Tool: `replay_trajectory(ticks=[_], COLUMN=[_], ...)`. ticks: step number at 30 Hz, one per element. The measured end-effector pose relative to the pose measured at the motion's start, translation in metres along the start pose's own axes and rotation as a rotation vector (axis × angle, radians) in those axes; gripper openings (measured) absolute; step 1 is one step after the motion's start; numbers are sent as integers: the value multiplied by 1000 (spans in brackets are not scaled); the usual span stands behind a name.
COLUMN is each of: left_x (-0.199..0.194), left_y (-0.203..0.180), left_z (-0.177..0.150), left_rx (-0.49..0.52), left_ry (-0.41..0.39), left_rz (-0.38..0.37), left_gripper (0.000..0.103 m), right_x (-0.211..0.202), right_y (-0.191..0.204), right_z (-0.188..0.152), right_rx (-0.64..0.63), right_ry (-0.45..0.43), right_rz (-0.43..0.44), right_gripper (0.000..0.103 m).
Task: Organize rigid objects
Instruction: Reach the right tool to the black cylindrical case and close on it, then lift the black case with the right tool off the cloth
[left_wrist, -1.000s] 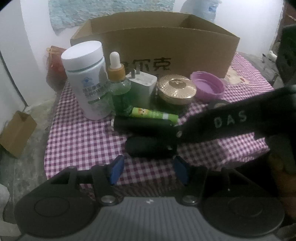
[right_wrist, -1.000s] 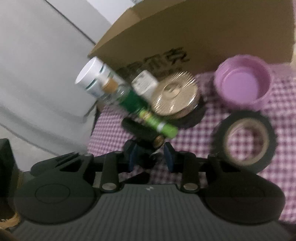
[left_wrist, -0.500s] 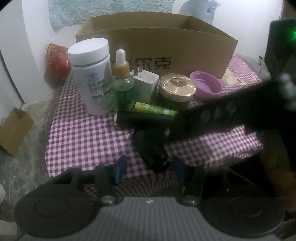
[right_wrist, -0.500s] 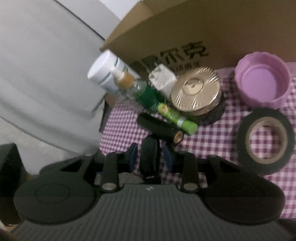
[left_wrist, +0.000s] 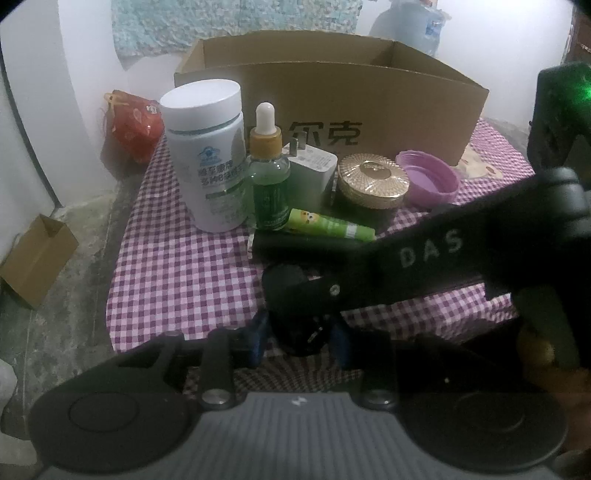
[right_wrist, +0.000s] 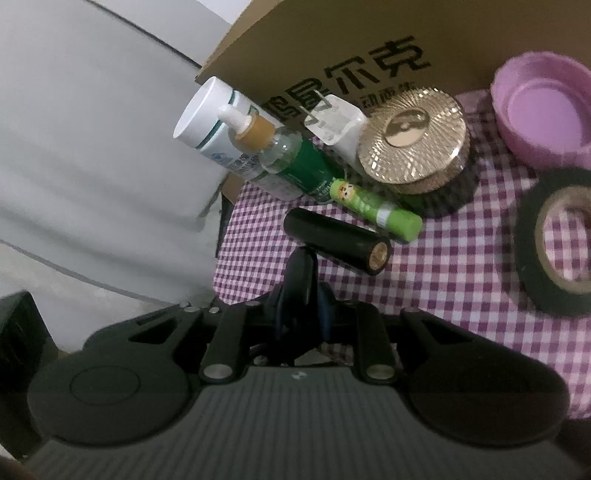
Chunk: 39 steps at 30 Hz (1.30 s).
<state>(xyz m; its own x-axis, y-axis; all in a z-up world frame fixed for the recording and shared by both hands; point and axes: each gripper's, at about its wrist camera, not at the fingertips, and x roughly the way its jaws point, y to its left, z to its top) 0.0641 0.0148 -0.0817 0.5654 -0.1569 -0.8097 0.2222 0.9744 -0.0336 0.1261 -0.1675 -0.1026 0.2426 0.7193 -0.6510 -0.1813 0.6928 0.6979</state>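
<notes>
- Left wrist view, one of each on the checked desk (left_wrist: 177, 273): white pill jar (left_wrist: 208, 155), green dropper bottle (left_wrist: 269, 184), white charger plug (left_wrist: 312, 171), gold compact (left_wrist: 373, 181), purple lid (left_wrist: 430, 179), green lip balm (left_wrist: 330, 226), black cylinder (left_wrist: 303, 248), cardboard box (left_wrist: 369, 99) behind the row.
- Right gripper (left_wrist: 321, 291) crosses the frame from the right and hides part of the desk; jaws clamped on a black oblong object (left_wrist: 295, 317).
- Left gripper (left_wrist: 299, 338): jaws spread, one either side of that object's near end; can't tell if they touch it.
- Off the desk: red bag (left_wrist: 131, 123), small carton (left_wrist: 35, 258) on the floor, water jug (left_wrist: 413, 22) behind the box.
- Right wrist view: same single items, plus one black tape roll (right_wrist: 557, 243) at right, apart from the rest.
- Right gripper (right_wrist: 301, 314) jaws shut on the black oblong object (right_wrist: 301, 273), its far tip at the black cylinder (right_wrist: 336, 240).
- Versus 0.5 s ago: the object sits closer in between the left jaws and the right jaws have narrowed onto it; the desk items have not moved.
</notes>
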Motion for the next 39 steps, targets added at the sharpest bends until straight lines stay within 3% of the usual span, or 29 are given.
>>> replay_trajectory(ticks=[5,9,16,26,31,37,39], left_x=[-1,1,5,13,16,14,10], left_y=[-5,-5,1,9,15,9,8], left_z=[-2,0,6,13,15,11,10], left_rx=[33,24,-15,-47,-58,-29,-27], left_ry=[3,11,9,-11,-24,-36,-37], left_rz=[12,18,60,108,124,155,154], left_gripper=[34,34,34,34,34,38,46], right_x=[-15,-20,-31,-2,6,3,-5], right_y=[-15,-12,29,51,45,37,32], right_z=[-3,-2,9,20,19,13,13], right_rx=[80,68,-205,-423,-419,-370,-325], right_ry=[1,-5,-139,-121,-49,-24,-22], right_rz=[43,27,-122,-251,-251,-248,-233], right_gripper=[14,16,17,19,30,22,21])
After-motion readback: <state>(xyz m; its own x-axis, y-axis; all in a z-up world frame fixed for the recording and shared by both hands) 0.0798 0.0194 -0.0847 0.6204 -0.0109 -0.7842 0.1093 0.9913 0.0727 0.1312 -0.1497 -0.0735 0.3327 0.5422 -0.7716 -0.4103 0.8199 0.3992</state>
